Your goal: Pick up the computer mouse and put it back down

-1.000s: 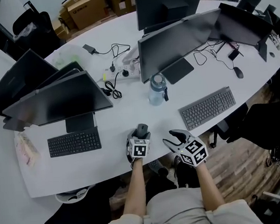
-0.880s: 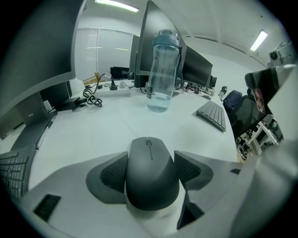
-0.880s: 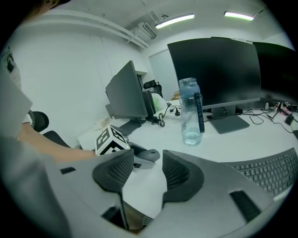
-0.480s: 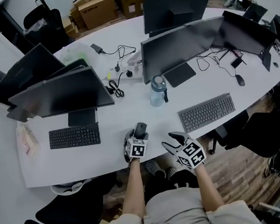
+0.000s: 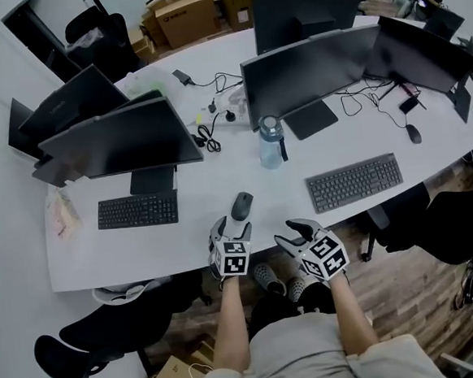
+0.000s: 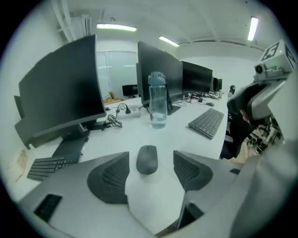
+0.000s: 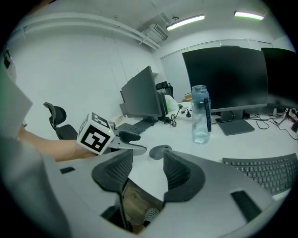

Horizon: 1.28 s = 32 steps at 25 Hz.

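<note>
1. Right gripper (image 5: 294,231) hangs over the table (image 5: 183,241) edge, jaws apart, empty.
2. Left gripper (image 5: 233,225), the nearer one, is spread wide, clamping nothing.
3. Computer mouse (image 5: 241,206) lies on the table just ahead of it, its long axis along the gripper's aim.

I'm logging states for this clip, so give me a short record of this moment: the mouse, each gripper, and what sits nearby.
mouse: flat on the desk, not held
left gripper: open, the mouse just ahead of its jaws, no contact
right gripper: open, empty, at the desk's near edge
bottle: upright, beyond the mouse
keyboard: to the right of the mouse
</note>
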Each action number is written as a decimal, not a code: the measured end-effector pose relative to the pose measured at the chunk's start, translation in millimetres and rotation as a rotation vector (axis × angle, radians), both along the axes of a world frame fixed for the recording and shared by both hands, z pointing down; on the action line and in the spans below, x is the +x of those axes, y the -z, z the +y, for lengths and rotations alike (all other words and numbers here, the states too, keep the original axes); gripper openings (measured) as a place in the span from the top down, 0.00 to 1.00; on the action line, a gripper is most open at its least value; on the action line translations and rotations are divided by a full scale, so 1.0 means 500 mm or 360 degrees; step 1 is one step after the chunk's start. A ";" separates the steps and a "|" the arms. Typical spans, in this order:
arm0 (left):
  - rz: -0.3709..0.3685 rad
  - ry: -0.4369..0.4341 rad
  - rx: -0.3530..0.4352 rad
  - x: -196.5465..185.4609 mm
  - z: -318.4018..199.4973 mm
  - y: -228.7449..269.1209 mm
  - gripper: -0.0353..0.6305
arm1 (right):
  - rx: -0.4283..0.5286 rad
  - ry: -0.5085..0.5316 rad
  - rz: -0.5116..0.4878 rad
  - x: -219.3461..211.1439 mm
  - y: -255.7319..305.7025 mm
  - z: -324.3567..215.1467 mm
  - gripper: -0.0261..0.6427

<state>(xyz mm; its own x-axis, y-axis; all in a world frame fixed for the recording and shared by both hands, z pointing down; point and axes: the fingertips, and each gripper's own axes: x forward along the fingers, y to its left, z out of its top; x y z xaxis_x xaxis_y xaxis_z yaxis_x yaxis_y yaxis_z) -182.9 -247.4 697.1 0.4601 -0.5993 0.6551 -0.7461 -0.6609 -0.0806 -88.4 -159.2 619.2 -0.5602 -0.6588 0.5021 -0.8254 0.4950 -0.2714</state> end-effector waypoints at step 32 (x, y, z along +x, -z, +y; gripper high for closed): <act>0.0552 0.0221 0.0207 -0.038 0.401 0.223 0.63 | 0.0231 0.0080 -0.0164 -0.063 0.073 0.222 0.67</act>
